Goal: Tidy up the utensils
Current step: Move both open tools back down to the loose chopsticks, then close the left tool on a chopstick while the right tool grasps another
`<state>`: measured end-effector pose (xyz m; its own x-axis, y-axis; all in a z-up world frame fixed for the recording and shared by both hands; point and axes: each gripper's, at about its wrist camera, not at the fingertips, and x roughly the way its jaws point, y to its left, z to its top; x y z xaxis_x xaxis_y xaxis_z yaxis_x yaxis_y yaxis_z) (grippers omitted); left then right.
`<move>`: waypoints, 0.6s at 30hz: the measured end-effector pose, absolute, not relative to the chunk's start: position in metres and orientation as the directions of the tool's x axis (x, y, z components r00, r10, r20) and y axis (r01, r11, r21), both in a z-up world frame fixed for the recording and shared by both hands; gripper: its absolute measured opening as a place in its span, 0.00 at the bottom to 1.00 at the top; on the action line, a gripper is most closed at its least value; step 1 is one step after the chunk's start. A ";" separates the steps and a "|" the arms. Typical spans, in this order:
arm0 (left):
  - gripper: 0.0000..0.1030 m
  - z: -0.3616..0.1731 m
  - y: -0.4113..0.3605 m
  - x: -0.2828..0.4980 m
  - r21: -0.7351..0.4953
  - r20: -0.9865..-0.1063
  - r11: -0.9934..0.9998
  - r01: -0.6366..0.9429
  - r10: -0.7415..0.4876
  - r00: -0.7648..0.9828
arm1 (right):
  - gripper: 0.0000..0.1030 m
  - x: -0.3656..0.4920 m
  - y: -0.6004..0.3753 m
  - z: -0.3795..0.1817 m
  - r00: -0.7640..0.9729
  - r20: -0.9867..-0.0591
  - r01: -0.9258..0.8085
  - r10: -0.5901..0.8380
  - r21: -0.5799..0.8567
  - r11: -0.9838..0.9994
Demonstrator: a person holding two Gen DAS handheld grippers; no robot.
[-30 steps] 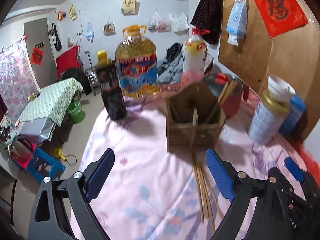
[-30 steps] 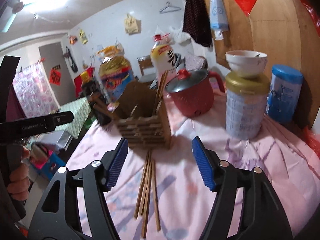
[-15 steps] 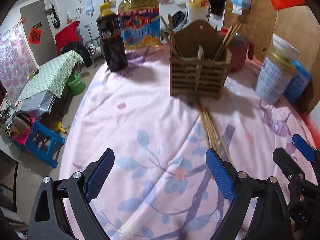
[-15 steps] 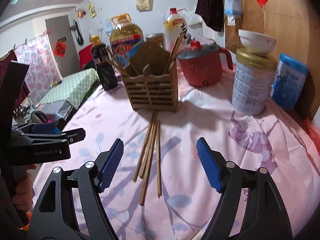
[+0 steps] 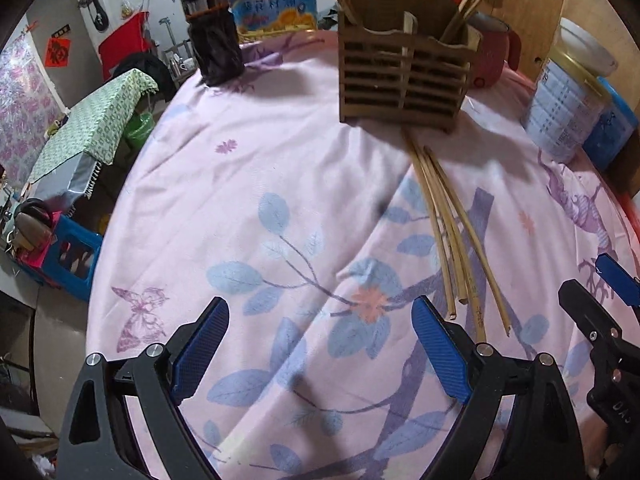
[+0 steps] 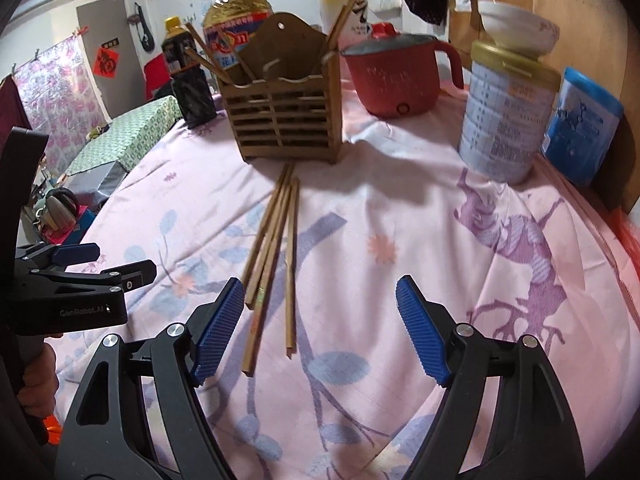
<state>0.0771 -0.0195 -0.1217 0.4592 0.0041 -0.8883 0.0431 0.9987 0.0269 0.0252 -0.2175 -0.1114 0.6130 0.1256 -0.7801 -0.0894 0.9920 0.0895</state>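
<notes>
Several wooden chopsticks (image 6: 276,248) lie in a loose bundle on the pink floral cloth (image 6: 400,280), just in front of a slatted wooden utensil holder (image 6: 286,120) that has a few chopsticks standing in it. They also show in the left wrist view (image 5: 452,232), below the holder (image 5: 404,76). My right gripper (image 6: 320,324) is open and empty, with the near chopstick ends just ahead of its left finger. My left gripper (image 5: 320,344) is open and empty, left of the chopsticks' near ends.
A red pot (image 6: 394,76), a milk powder tin (image 6: 508,116) with a bowl on top, and a blue canister (image 6: 584,120) stand at the right. A dark sauce bottle (image 6: 188,80) and oil jugs (image 6: 236,20) stand behind the holder. The table edge drops off at the left (image 5: 116,216).
Both grippers have pulled back from the holder and tilted down toward the cloth, so the loose chopsticks now lie fully in view. Both stay open.
</notes>
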 end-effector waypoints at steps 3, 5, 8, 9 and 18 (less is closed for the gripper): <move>0.87 -0.129 -0.025 0.076 0.025 -0.893 0.997 0.072 -0.010 0.450 | 0.74 0.026 -0.221 -0.117 0.600 -0.789 -0.083 0.129 0.099 0.992; 0.78 -0.136 -0.031 0.075 0.001 -0.902 0.994 0.113 -0.048 0.429 | 0.74 0.026 -0.223 -0.120 0.594 -0.794 -0.078 0.129 0.103 0.992; 0.66 -0.143 -0.039 0.075 -0.040 -0.911 0.986 0.159 -0.102 0.399 | 0.70 0.025 -0.226 -0.123 0.587 -0.798 -0.074 0.140 0.119 0.990; 0.64 -0.145 -0.042 0.076 -0.057 -0.912 0.984 0.170 -0.120 0.392 | 0.68 0.024 -0.227 -0.124 0.583 -0.800 -0.073 0.142 0.123 0.990; 0.43 -0.163 -0.080 0.088 -0.116 -0.907 0.954 0.276 -0.215 0.361 | 0.66 0.018 -0.237 -0.126 0.578 -0.806 -0.050 0.130 0.124 0.991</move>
<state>0.0879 -0.0802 -0.1633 0.3614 -0.2151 -0.9073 0.2757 0.9542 -0.1164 0.0180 -0.2366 -0.1259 0.5776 0.1301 -0.8059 -0.0497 0.9910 0.1243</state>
